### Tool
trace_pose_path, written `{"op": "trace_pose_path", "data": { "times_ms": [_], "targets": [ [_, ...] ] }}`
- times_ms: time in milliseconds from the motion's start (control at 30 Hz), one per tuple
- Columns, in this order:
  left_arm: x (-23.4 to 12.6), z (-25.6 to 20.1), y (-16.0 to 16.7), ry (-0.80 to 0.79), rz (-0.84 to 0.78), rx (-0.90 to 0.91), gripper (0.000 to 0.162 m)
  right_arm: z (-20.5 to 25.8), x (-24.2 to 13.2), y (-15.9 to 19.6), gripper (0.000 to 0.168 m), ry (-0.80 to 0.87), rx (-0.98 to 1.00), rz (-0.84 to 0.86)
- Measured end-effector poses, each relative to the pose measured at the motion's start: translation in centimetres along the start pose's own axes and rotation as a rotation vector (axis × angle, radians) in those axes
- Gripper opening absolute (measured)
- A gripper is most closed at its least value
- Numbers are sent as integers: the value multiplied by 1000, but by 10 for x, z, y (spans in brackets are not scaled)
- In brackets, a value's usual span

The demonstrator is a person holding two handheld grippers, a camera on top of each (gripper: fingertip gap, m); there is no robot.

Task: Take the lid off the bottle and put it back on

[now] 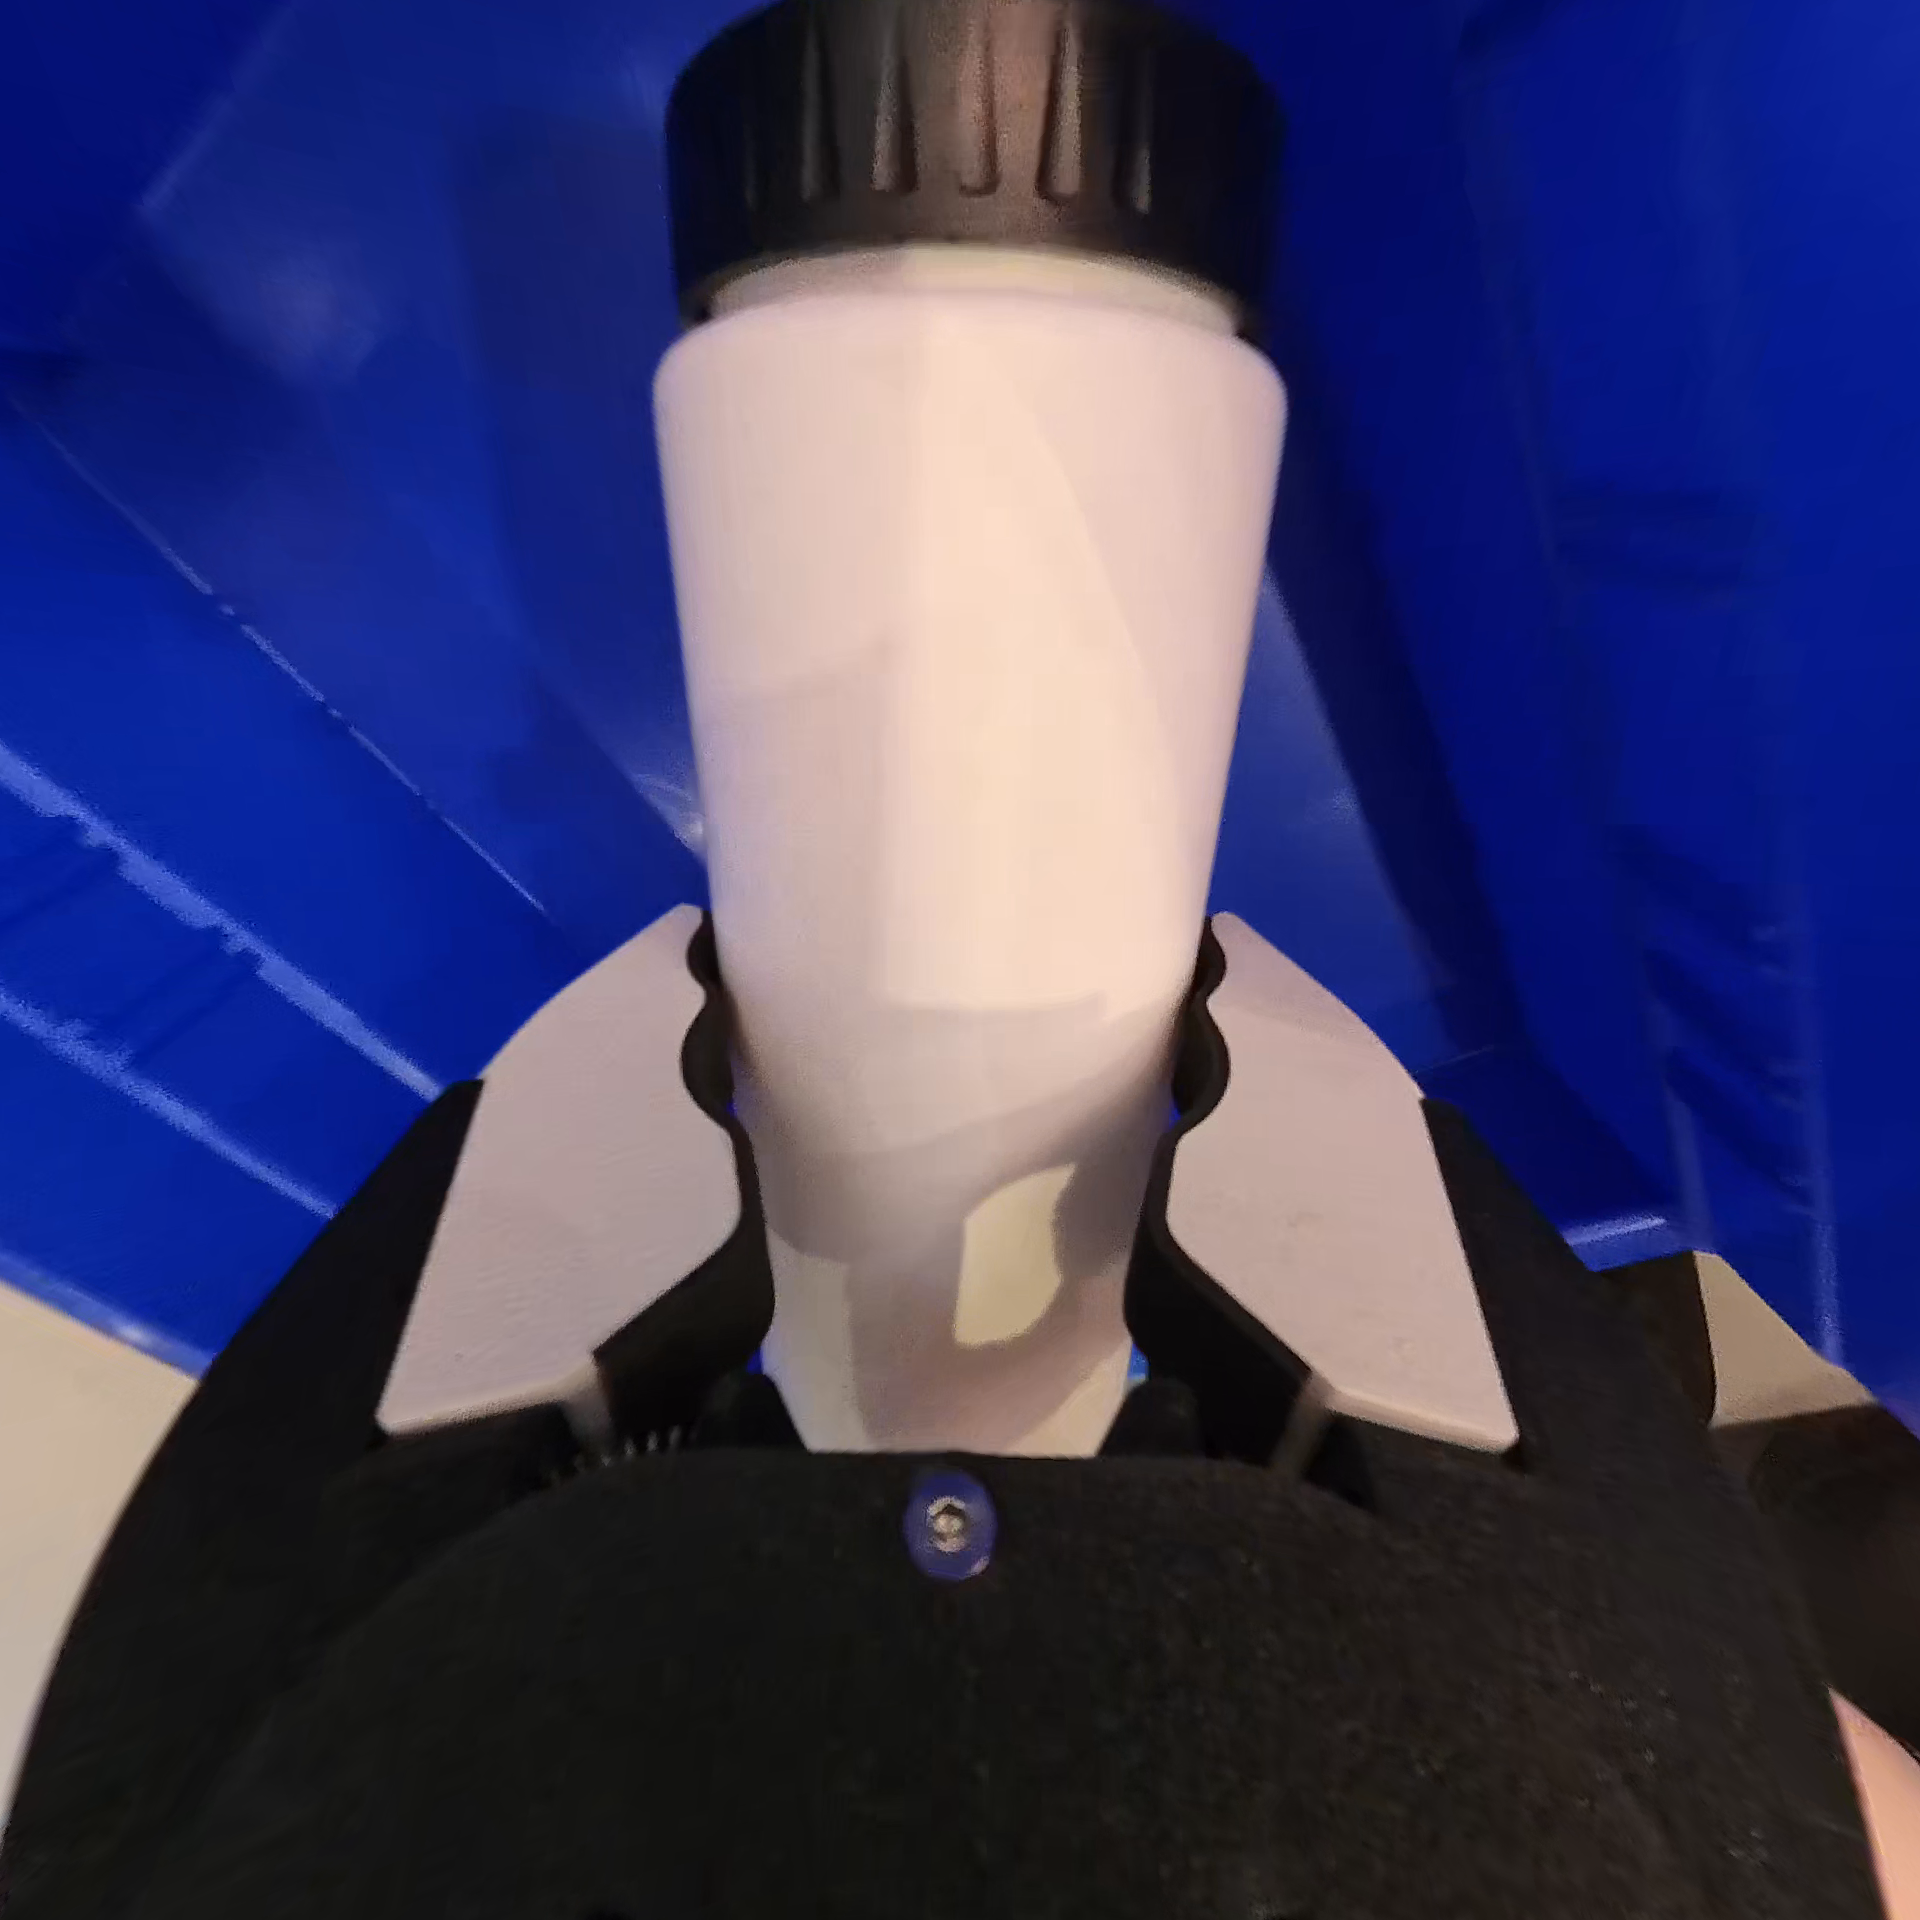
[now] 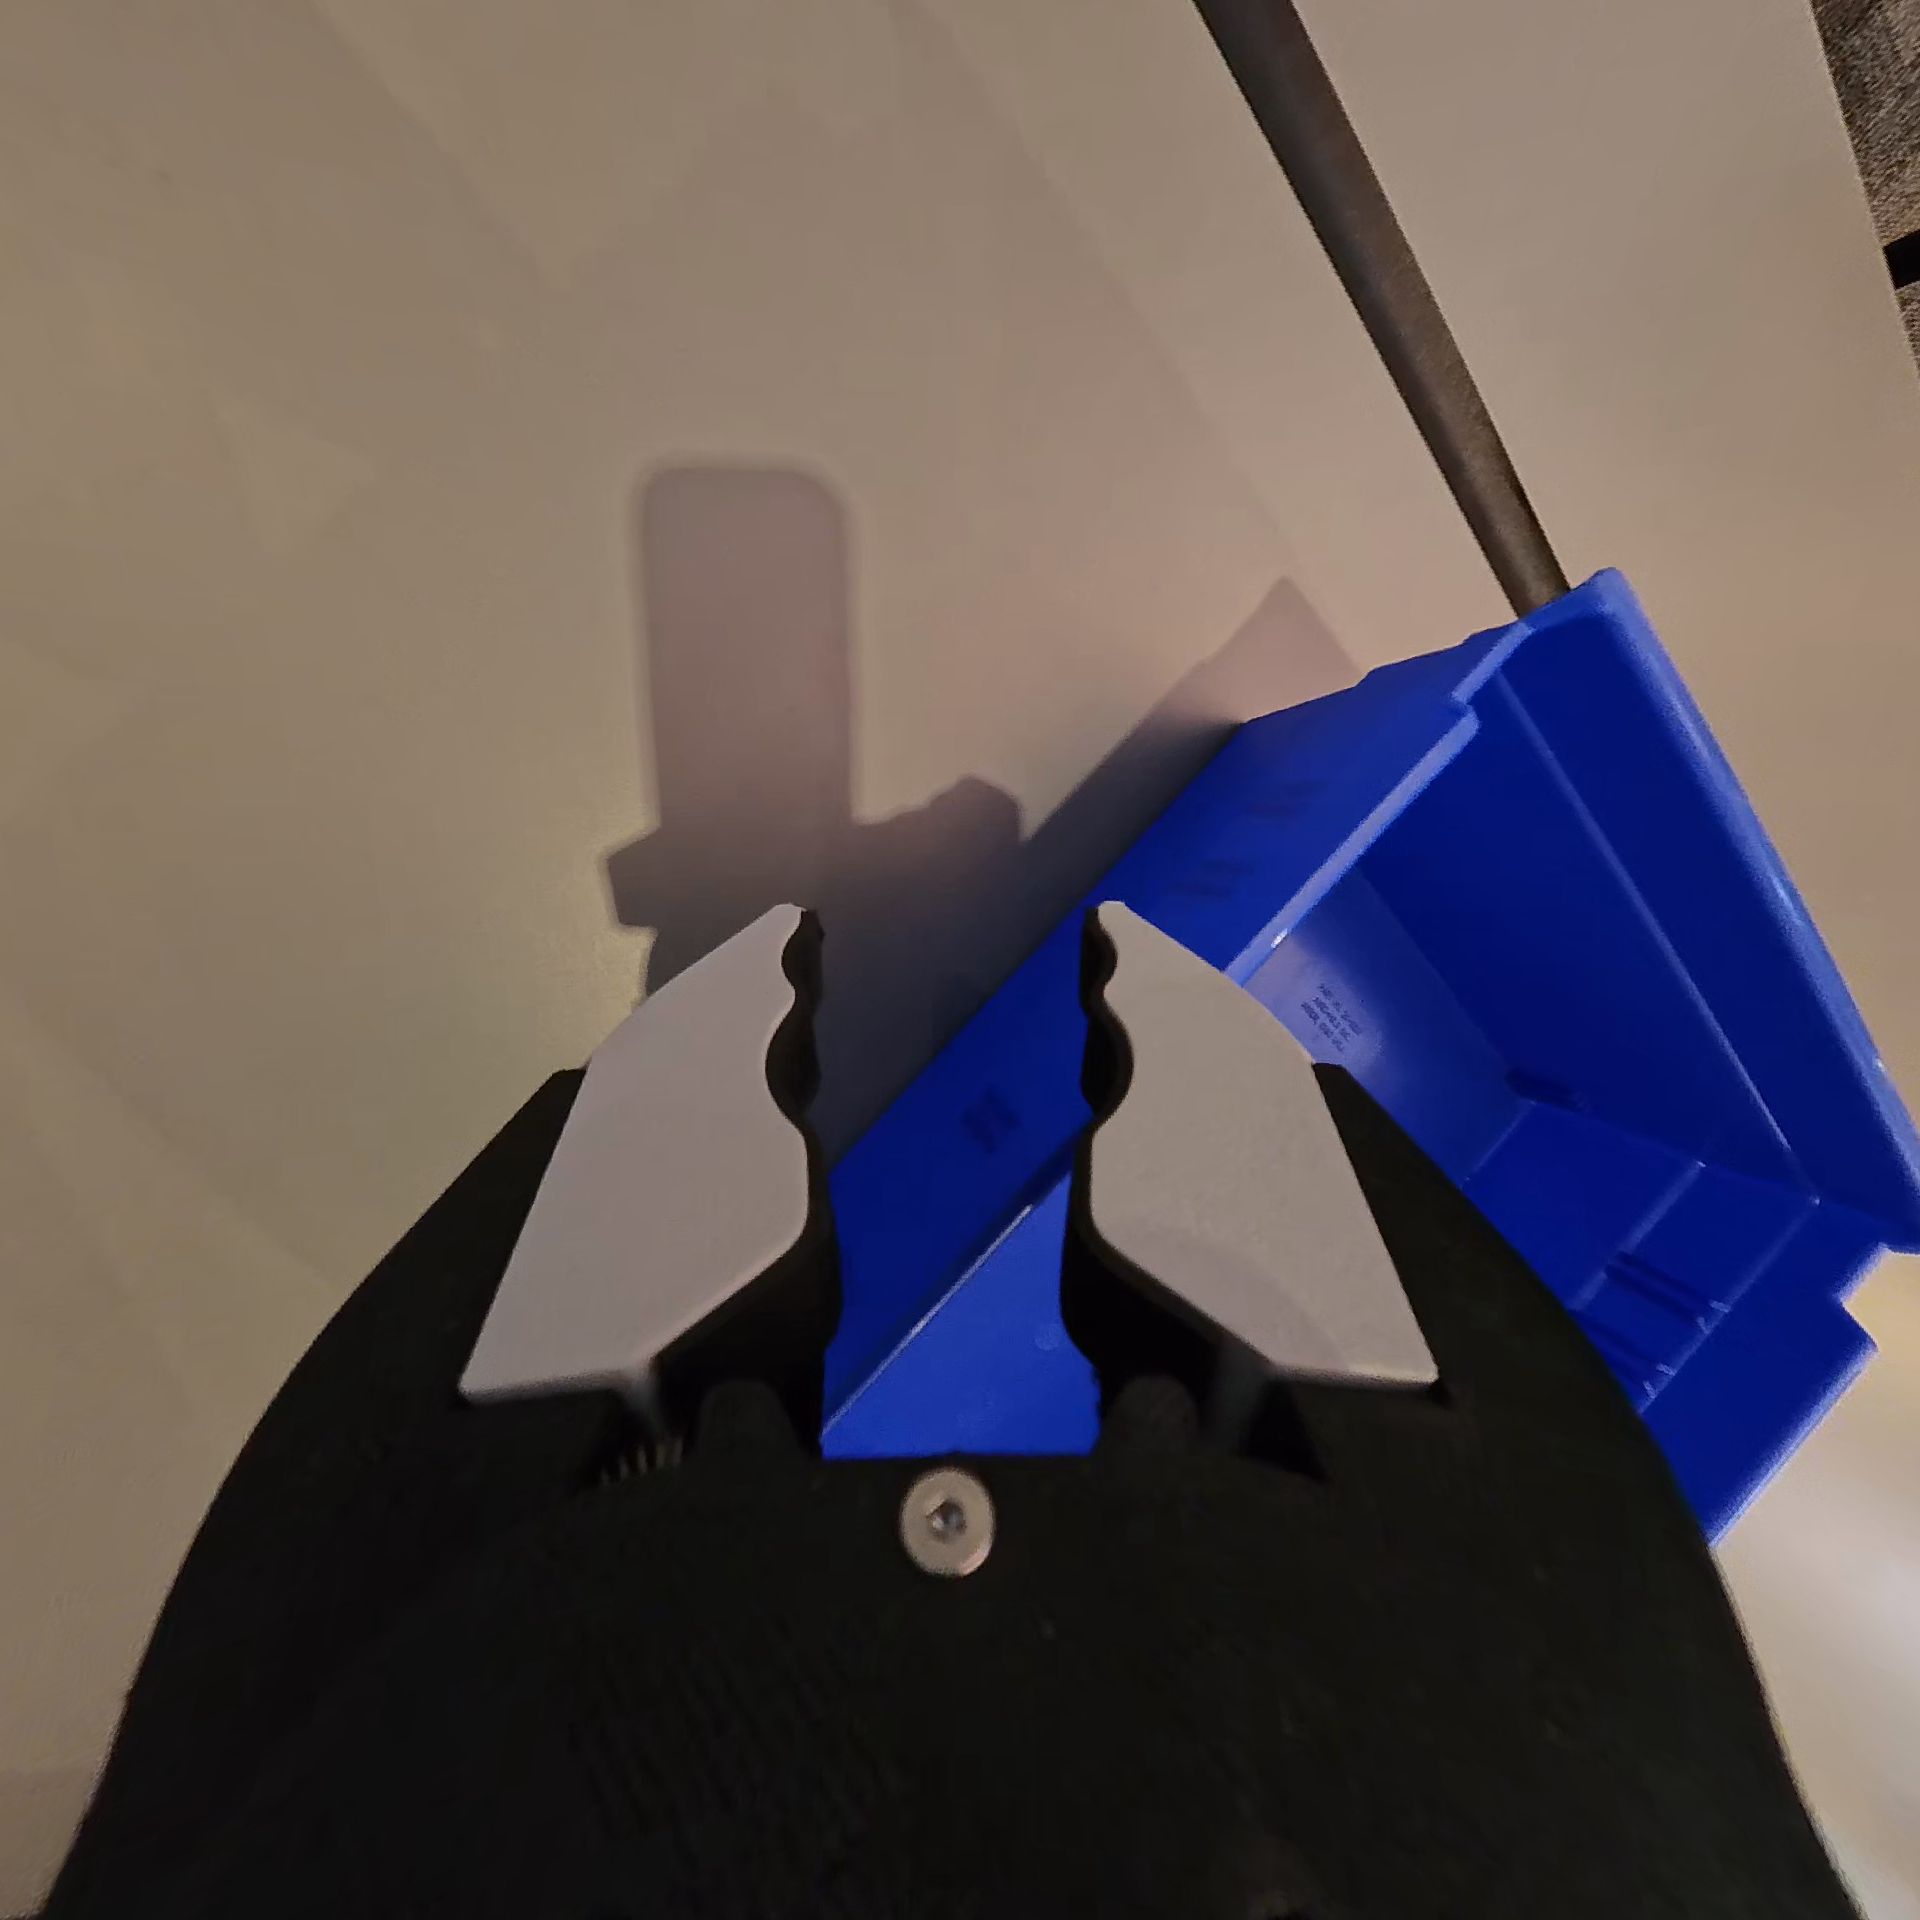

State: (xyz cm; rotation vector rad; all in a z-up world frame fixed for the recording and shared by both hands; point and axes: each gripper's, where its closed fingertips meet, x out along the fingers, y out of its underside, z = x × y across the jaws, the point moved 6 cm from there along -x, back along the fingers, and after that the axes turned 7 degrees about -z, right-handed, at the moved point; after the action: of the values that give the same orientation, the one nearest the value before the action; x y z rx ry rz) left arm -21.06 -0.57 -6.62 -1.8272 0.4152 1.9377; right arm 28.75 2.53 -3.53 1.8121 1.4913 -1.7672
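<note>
Gripping white bottle [image 1: 966, 727] low, left claw [image 1: 956, 935], black lid [image 1: 971, 156] beyond fingertips

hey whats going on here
A person is working with two handheld grippers. The left gripper is shut on a white bottle, whose black lid is on, held over a blue bin. The right gripper is open and empty, above the bin's edge and a pale table.
</note>
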Motion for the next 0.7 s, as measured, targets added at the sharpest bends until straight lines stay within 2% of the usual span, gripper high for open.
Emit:
{"op": "trace_pose_path", "data": {
  "times_ms": [100, 233, 433, 500, 533, 700],
  "targets": [
    [11, 5, -1, -3, 15, 6, 85, 0, 1, 1, 50, -2, -1, 7],
    [14, 12, -18, 25, -108, -55, 85, 0, 2, 2, 50, -2, -3, 15],
    [15, 17, -35, 42, -229, -76, 96, 0, 2, 2, 50, -8, -2, 15],
    [16, 19, -33, 33, -218, -74, 92, 0, 2, 2, 50, -8, -3, 15],
    [14, 20, -34, 28, -224, -67, 84, 0, 2, 2, 50, -9, -5, 16],
    [11, 22, -32, -44, -200, -47, 82, 1, 2, 3, 50, -9, -11, 24]
  ]
}}
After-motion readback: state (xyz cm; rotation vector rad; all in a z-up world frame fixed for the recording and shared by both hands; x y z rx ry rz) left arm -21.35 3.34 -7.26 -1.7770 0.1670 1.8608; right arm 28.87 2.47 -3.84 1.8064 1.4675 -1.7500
